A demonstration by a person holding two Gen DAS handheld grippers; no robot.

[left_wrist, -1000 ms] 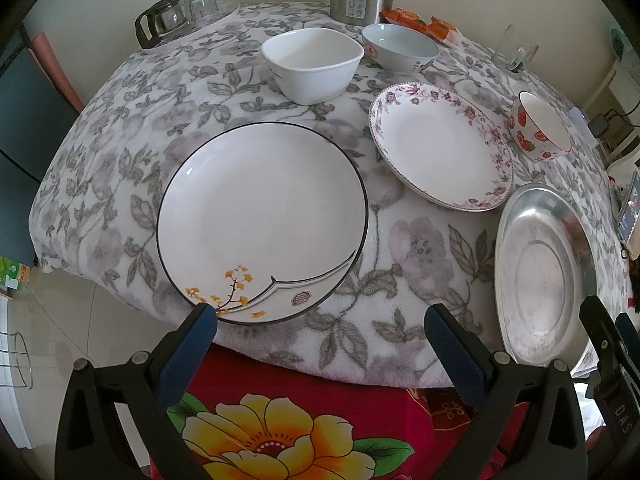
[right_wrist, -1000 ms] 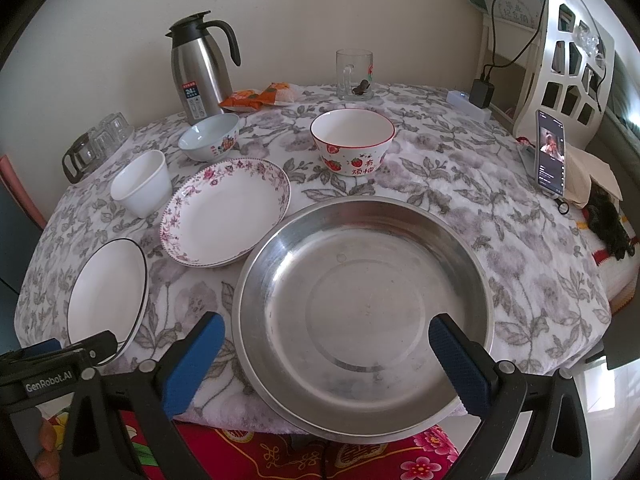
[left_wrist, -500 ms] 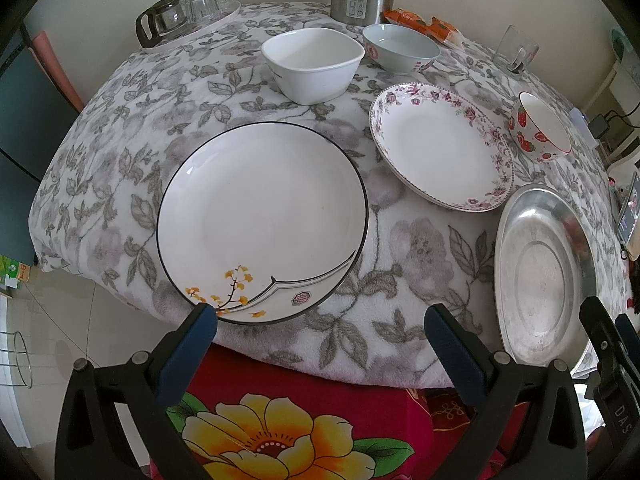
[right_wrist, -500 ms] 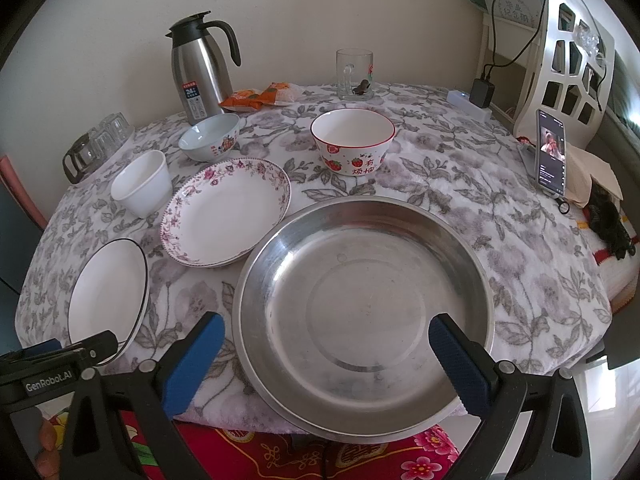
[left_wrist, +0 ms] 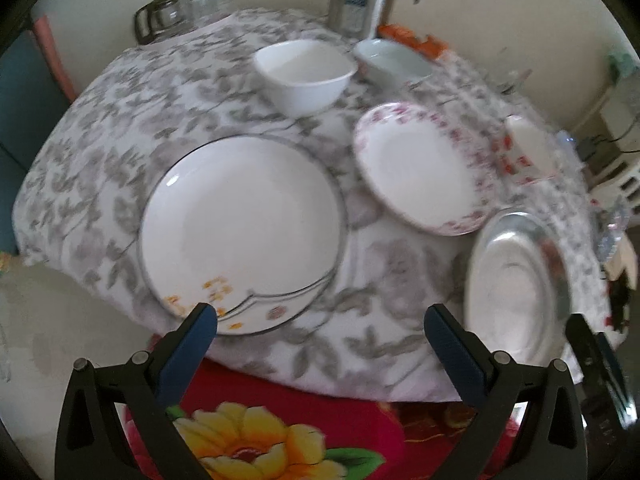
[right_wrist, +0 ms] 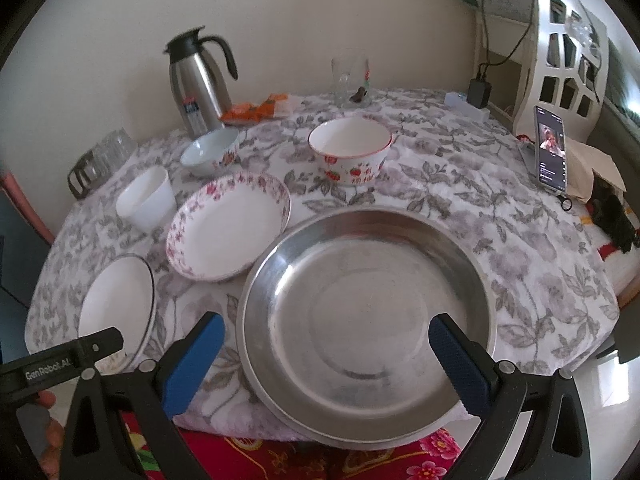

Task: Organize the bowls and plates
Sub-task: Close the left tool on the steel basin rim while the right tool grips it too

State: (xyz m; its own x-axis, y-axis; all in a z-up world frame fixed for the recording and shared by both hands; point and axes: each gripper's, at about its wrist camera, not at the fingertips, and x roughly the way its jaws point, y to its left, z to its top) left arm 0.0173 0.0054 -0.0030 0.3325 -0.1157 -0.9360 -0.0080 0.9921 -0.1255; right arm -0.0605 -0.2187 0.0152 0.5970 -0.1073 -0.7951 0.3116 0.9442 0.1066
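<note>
While both grippers hover with fingers spread wide and empty, the bench holds, left to right, a black-rimmed plate (right_wrist: 116, 312) before the left gripper (left_wrist: 320, 334), a pink-flowered plate (right_wrist: 228, 226), and a steel dish (right_wrist: 368, 316) before the right gripper (right_wrist: 326, 346).

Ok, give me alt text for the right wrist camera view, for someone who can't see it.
Open right tongs hover at the near rim of a large steel plate on a floral tablecloth. Behind it sit a pink-flowered plate, a strawberry bowl, two smaller bowls and a steel thermos.
</note>
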